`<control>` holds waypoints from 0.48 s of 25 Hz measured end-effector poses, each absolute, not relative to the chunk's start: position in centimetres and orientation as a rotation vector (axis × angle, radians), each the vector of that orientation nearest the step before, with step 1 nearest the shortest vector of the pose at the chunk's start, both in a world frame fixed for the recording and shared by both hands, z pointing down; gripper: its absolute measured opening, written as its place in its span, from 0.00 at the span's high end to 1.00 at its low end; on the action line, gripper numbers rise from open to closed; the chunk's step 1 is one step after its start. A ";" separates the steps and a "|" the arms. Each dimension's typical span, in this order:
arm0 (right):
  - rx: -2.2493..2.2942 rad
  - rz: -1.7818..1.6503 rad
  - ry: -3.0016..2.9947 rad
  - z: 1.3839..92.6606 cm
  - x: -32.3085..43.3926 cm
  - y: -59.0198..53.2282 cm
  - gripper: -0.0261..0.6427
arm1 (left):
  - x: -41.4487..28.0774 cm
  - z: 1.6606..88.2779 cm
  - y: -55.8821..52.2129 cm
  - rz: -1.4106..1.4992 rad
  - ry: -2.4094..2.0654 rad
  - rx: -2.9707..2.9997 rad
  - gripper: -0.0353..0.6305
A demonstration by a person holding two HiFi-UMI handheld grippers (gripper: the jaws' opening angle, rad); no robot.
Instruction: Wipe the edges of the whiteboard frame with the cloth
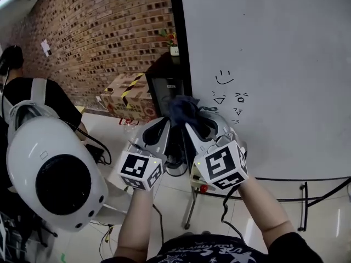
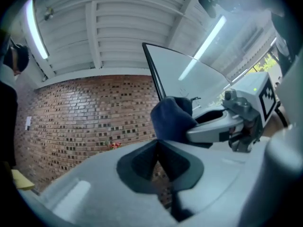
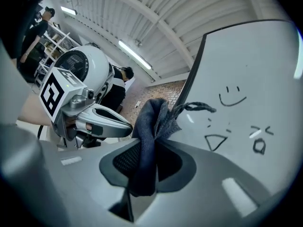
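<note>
Your right tool [image 3: 149, 144] is clamped on the one dark blue cloth [image 3: 154, 119], which stands bunched above the jaws with a frayed thread trailing toward the board. Your left tool [image 2: 157, 144] has its jaws pressed together with nothing between them, its tip just beside the cloth. Two tools, one cloth, one whiteboard [image 1: 274, 53]. The cloth sits at the black left edge of the whiteboard frame [image 1: 184, 43], low on the board; whether it touches the frame cannot be told, since both tools cover that stretch in the head view. A smiley face [image 1: 224, 77] and a few small scribbles mark the board beside your right tool. Left of the frame stand a dark cabinet [image 1: 162, 84], a taped cardboard box [image 1: 129, 95] and a brick wall [image 1: 109, 26]. A white domed machine [image 1: 55, 174] fills the lower left. The board runs out of view at top and right.
</note>
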State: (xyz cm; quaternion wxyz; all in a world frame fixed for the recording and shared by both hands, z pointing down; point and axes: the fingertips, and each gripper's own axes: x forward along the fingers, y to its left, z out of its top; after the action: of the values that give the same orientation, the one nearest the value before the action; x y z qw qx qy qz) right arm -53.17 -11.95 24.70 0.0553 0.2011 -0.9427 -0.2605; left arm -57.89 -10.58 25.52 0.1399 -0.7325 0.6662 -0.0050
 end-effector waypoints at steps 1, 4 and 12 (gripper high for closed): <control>0.632 -0.797 -2.863 23.6 -53.2 -12.1 0.84 | -58.2 24.4 -10.8 -0.001 1.923 -2.100 0.94; 0.695 -0.813 -2.870 20.2 -53.1 -12.5 0.84 | -58.7 20.9 -11.9 0.034 1.900 -2.068 0.94; 0.789 -0.873 -2.884 13.0 -53.2 -12.4 0.84 | -58.0 14.1 -13.1 0.055 1.779 -2.050 0.94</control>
State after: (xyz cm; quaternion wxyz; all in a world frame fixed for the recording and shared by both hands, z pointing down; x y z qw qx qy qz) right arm -53.17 -12.35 12.97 0.0133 0.2533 -0.9258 -0.2803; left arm -57.98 -13.12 14.15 0.2119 -0.7380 0.6403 0.0198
